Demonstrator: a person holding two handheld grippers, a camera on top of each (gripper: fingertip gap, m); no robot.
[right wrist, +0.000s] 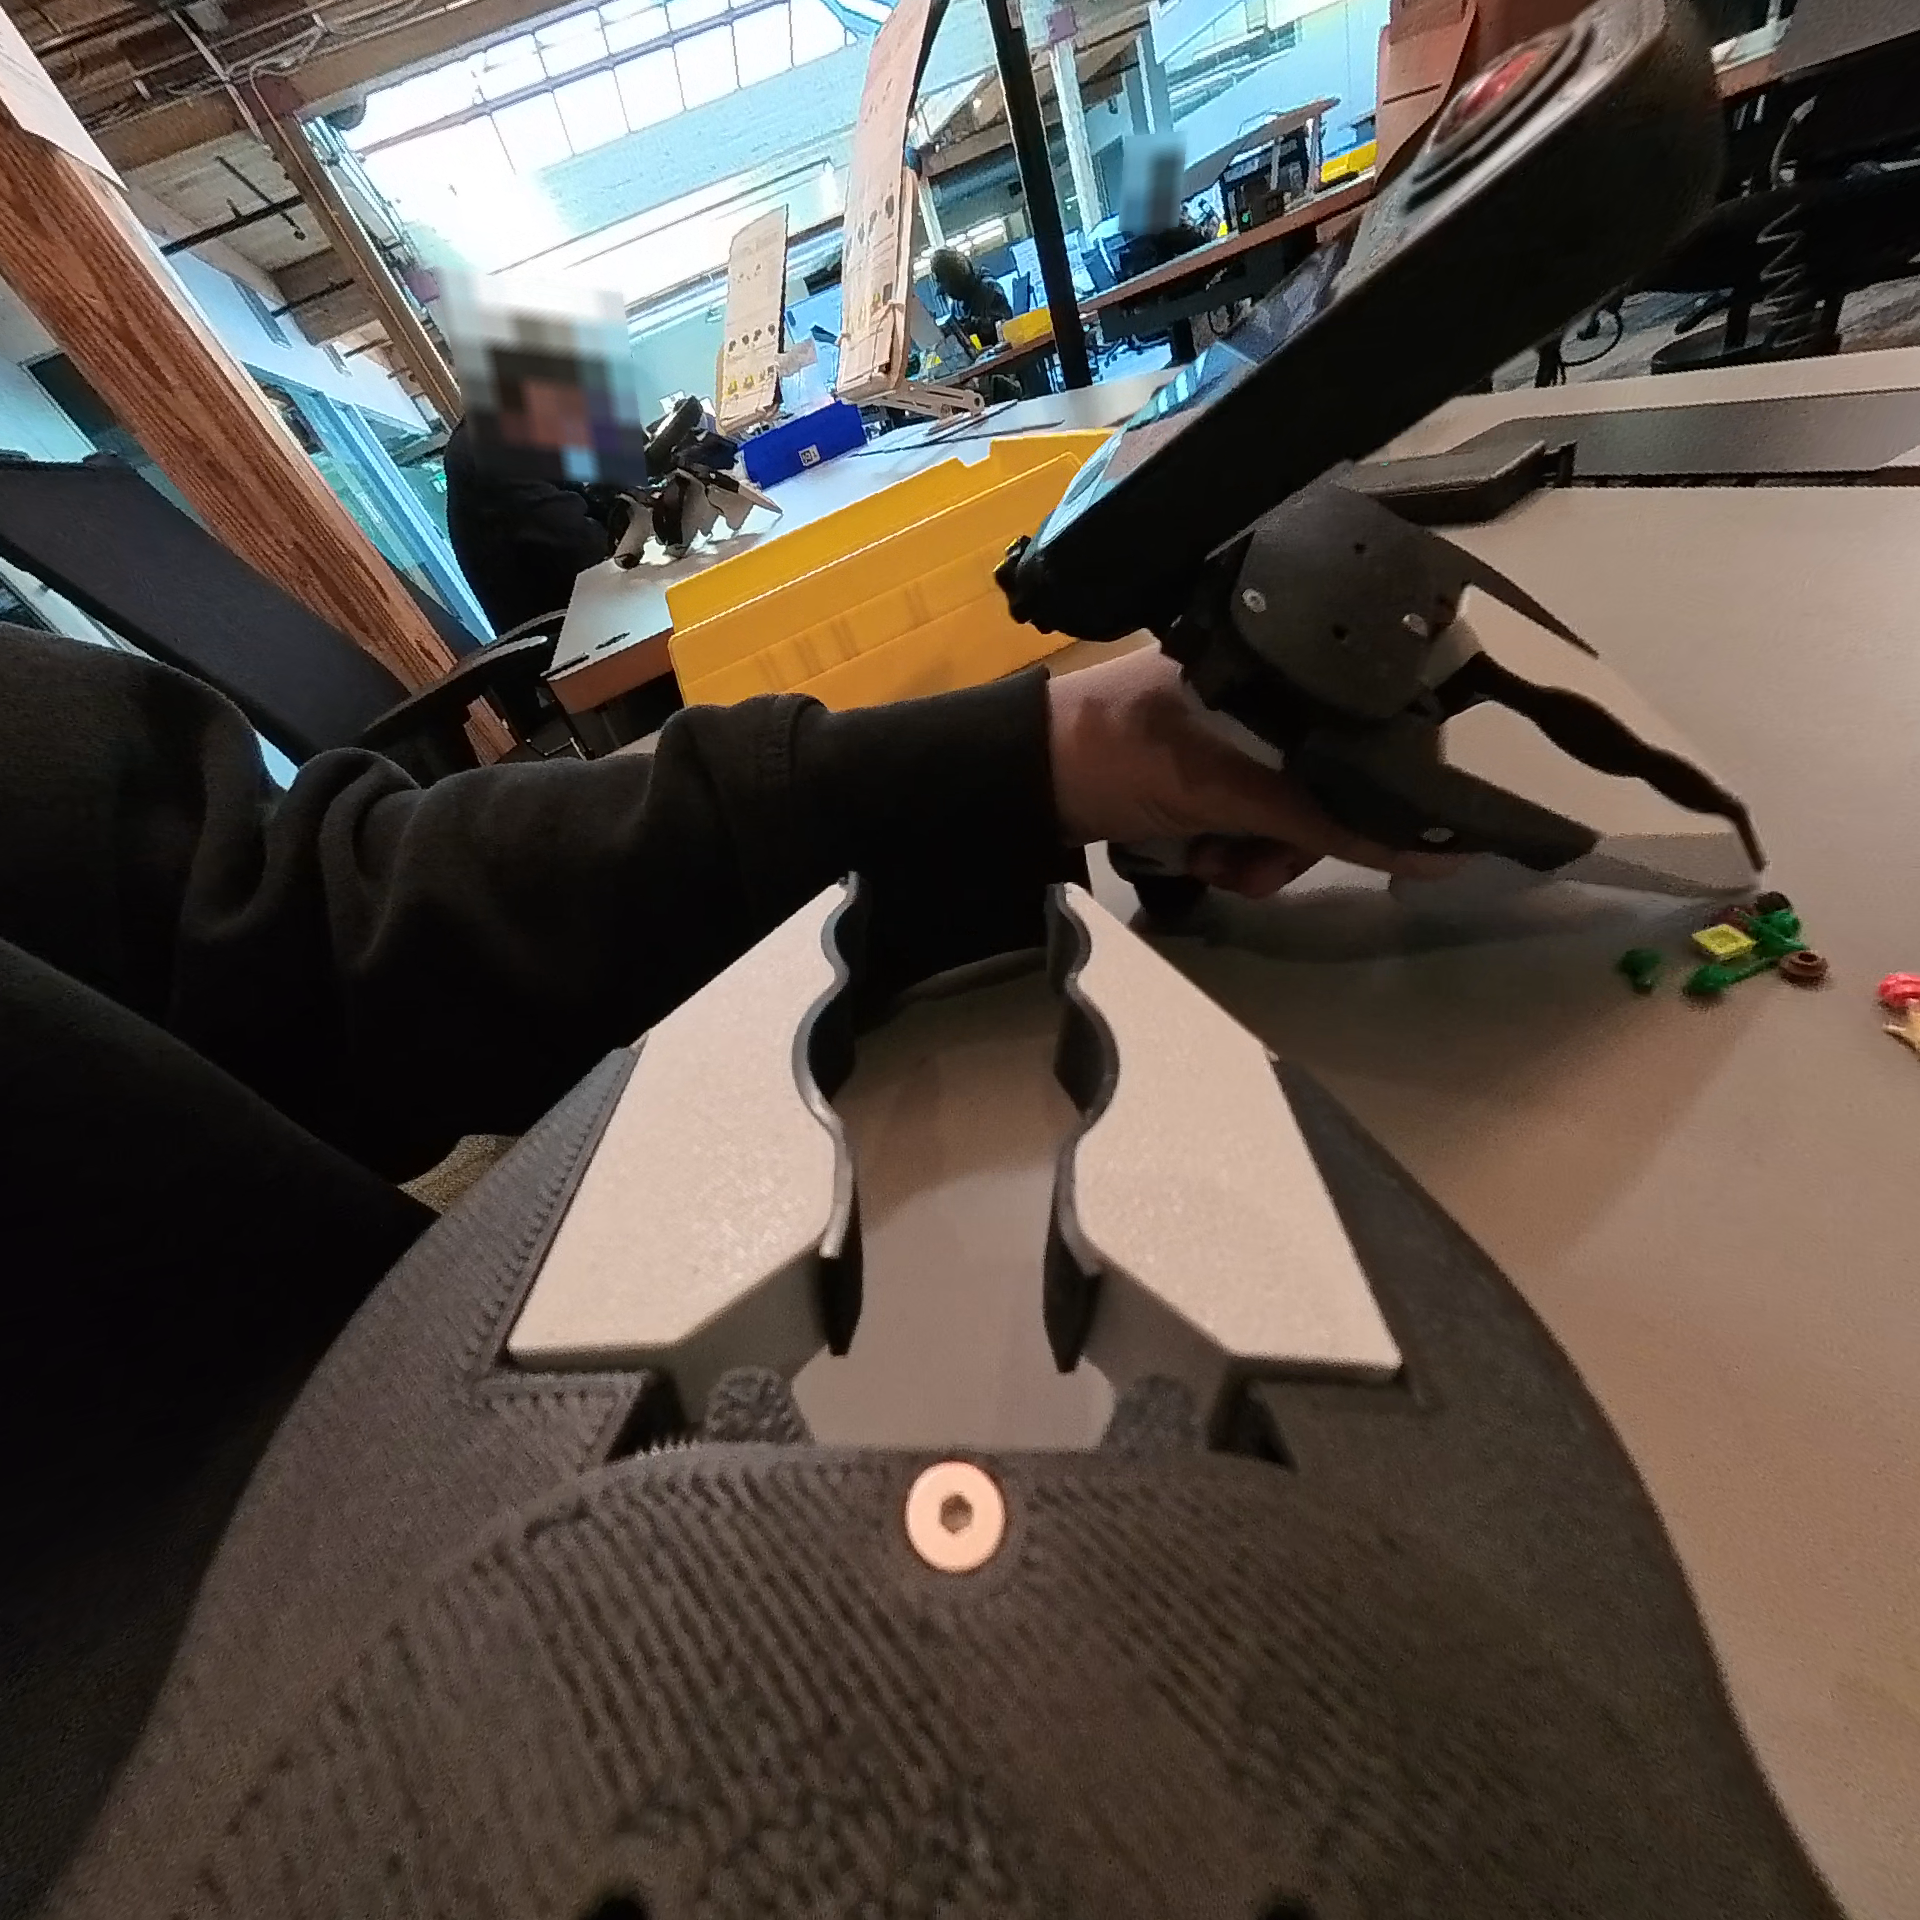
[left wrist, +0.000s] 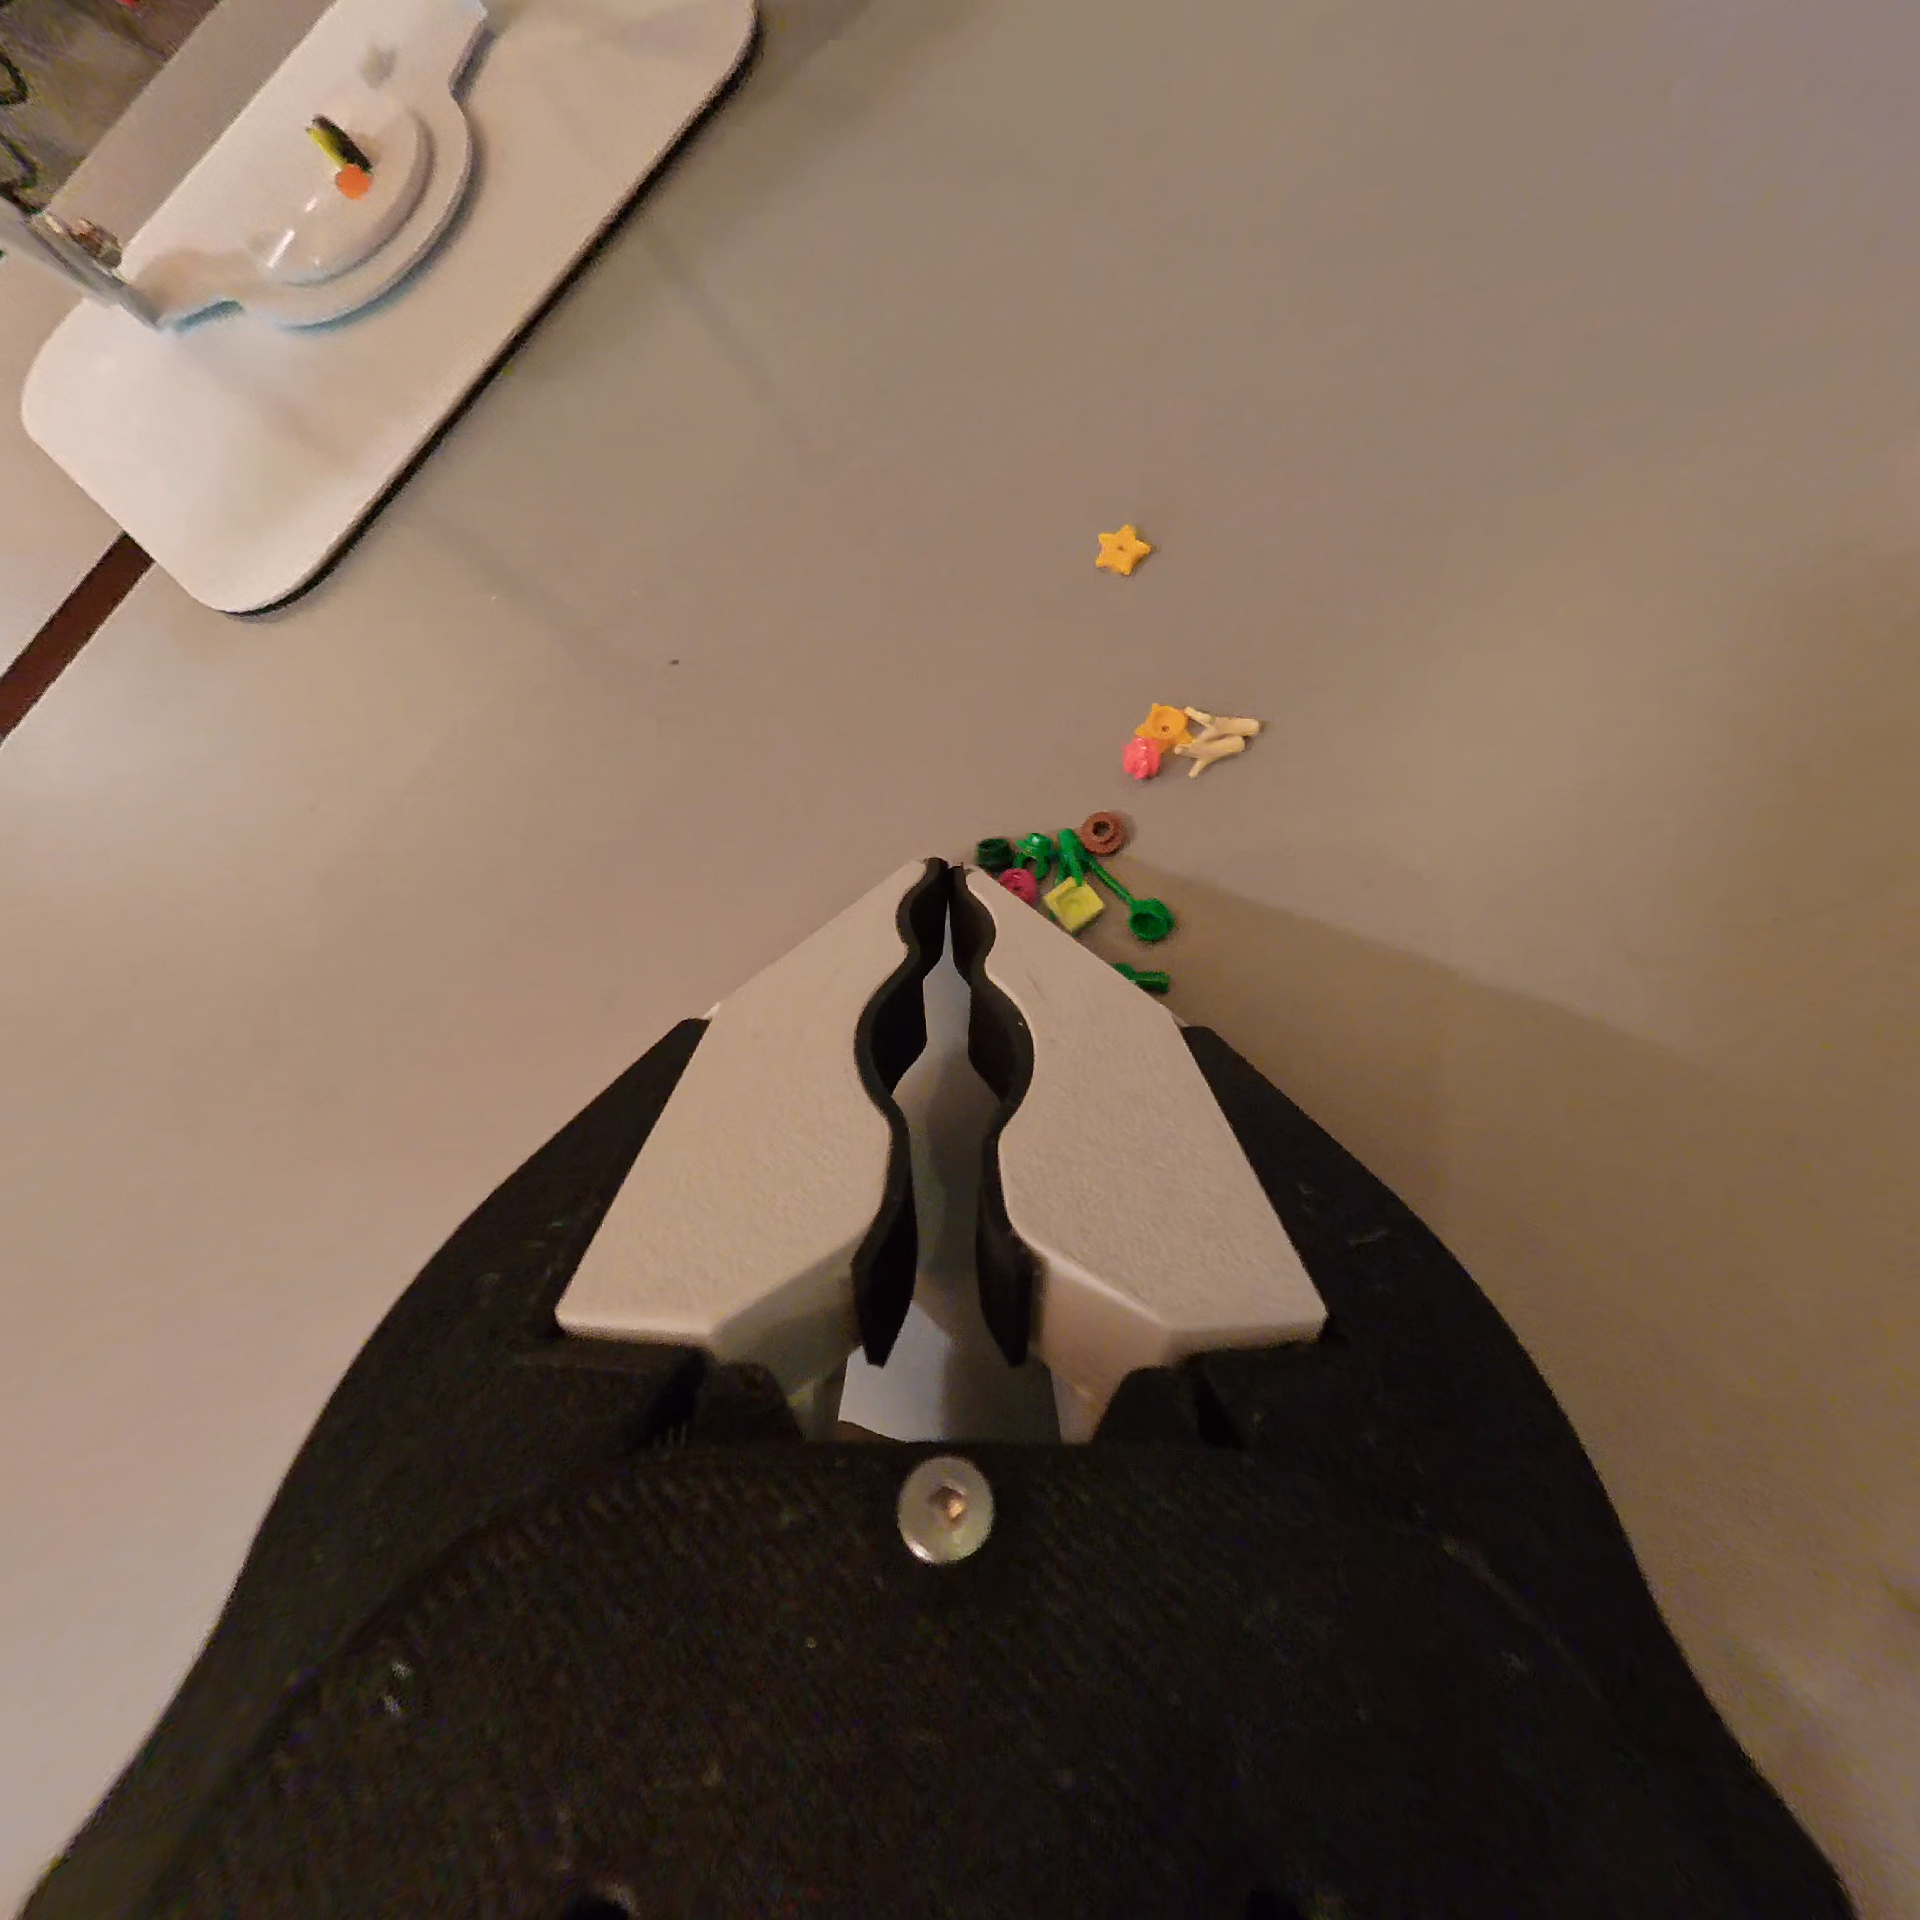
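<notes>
With its fingertips met and nothing seen between them, left gripper (left wrist: pixel 943 868) rests beside the small green pieces (left wrist: pixel 1075 883) on the grey table (left wrist: pixel 1455 416) (yellow star (left wrist: pixel 1123 548) farther off); right gripper (right wrist: pixel 951 914) stands open, empty.

Dim, warm-tinted left wrist view; blown-out window glare and strong wide-angle edge distortion in the right.

Left tool (left wrist: pixel 948 871) tips hide part of the pink piece (left wrist: pixel 1018 884) and 1 green piece (left wrist: pixel 1143 978), white plate (left wrist: pixel 312 343) cropped at frame edge, cream pieces (right wrist: pixel 1907 1031) cut off.
</notes>
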